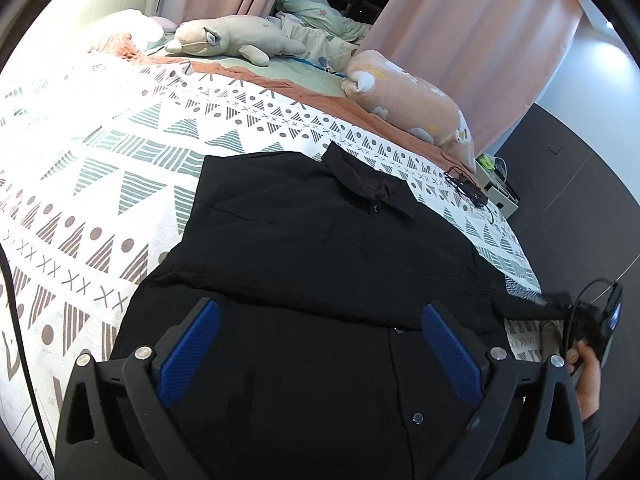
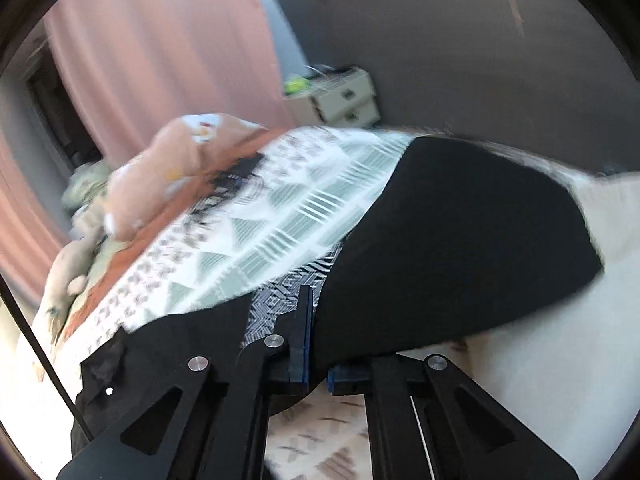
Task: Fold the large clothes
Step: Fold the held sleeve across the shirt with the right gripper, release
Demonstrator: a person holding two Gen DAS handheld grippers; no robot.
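On the bed [image 1: 120, 152], across its white cover printed with triangles, dots and crosses, your black shirt [image 1: 304, 240] lies spread out, collar toward the far side and its button placket running back toward you. At the far left of the left wrist view a white pillow [image 1: 132, 28] sits by the headboard, and just to its right a beige plush animal [image 1: 236, 38] lies on its side. Your left gripper [image 1: 320, 344] hovers above the lower part of the shirt with its jaws wide apart, the blue pads [image 1: 192, 352] holding nothing. Farther right, a rolled pink blanket [image 1: 412, 104] rests near the bed's edge in front of the pink curtain [image 1: 460, 32], and a tangle of black cable [image 1: 466, 186] lies on the cover beside the shirt's collar. At the right edge of that view your right hand [image 1: 588, 376] grips the handle of the other tool, level with the shirt's right-hand edge.

Your right gripper [image 2: 316, 340] shows in its own blurred view with the jaws closed together on a fold of the black shirt [image 2: 460, 248]; the cloth stretches up and away from the pinch over the patterned cover. A small white cabinet [image 2: 344, 100] stands on the floor beyond the bed, to the right of the curtain.
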